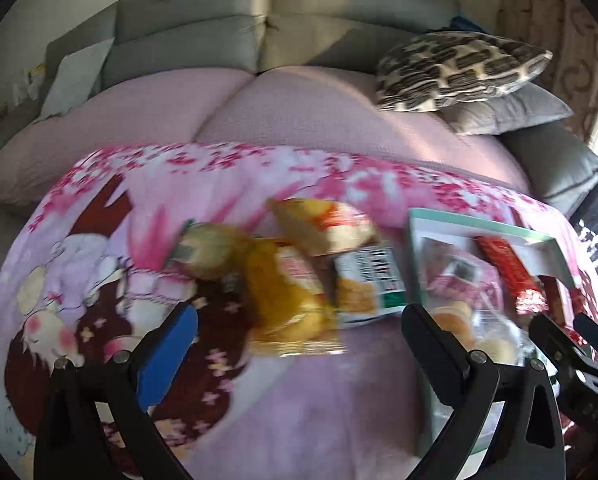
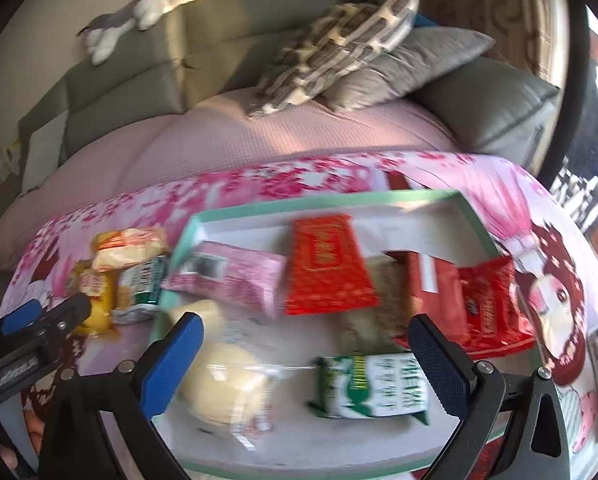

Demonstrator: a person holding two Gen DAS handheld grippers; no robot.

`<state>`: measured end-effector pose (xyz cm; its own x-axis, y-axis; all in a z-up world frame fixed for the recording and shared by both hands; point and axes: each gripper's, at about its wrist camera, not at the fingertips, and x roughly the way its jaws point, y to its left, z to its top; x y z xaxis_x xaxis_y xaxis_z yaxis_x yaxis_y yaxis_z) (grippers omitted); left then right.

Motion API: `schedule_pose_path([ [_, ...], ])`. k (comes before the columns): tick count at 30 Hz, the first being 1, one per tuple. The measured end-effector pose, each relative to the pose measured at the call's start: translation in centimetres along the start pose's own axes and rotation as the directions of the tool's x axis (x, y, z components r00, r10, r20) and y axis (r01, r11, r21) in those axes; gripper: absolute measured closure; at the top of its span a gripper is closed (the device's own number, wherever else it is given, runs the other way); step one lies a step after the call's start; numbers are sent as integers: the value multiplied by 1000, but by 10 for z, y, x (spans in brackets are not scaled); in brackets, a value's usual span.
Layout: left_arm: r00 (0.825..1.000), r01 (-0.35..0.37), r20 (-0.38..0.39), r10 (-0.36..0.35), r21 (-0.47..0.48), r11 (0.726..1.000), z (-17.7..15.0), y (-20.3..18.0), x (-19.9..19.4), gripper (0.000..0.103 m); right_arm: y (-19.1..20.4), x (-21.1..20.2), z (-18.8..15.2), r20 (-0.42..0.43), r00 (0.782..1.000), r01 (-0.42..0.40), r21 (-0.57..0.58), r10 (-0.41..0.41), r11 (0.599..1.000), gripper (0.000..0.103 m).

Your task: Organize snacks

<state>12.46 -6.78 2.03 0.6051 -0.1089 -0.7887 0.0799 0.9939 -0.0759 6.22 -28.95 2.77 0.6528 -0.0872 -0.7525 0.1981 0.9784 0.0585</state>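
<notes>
Sunlight glaring in from the right, shadowed sofa (image 1: 227,36), motion-blurred snacks (image 1: 291,280), heavy fisheye bending with dark corners

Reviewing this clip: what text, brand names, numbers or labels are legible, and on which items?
None can be read with confidence.
Red foil packet: gold characters, blurred.
Green-and-white wrapped snack: green characters, blurred.
Pink packet: grey label, unreadable.
Left gripper body: embossed lettering, too small.
Right gripper body: embossed marks, unclear.

1. The left gripper (image 1: 299,344) has black angular arms, each carrying round silver screws.
2. One of its fingers (image 1: 167,356) bears a smooth blue pad; the other looks all black.
3. The right gripper (image 2: 305,360) is likewise black, its fingers (image 2: 439,364) faced with ribbed blue pads.
</notes>
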Motion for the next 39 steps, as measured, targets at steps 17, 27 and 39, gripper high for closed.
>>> schedule_pose_path([
  [17,993,-117,-33,113,-164,979,-5,84,-5,1,67,5,-7,-15,995,-105,-96,104,990,0],
  [27,998,-55,-56,43,-249,967,-3,96,6,1,99,11,-8,-6,995,-103,-174,103,979,0],
  [39,992,100,-42,-119,-306,947,18,85,30,2,128,37,10,-6,994,-104,-218,105,970,18],
])
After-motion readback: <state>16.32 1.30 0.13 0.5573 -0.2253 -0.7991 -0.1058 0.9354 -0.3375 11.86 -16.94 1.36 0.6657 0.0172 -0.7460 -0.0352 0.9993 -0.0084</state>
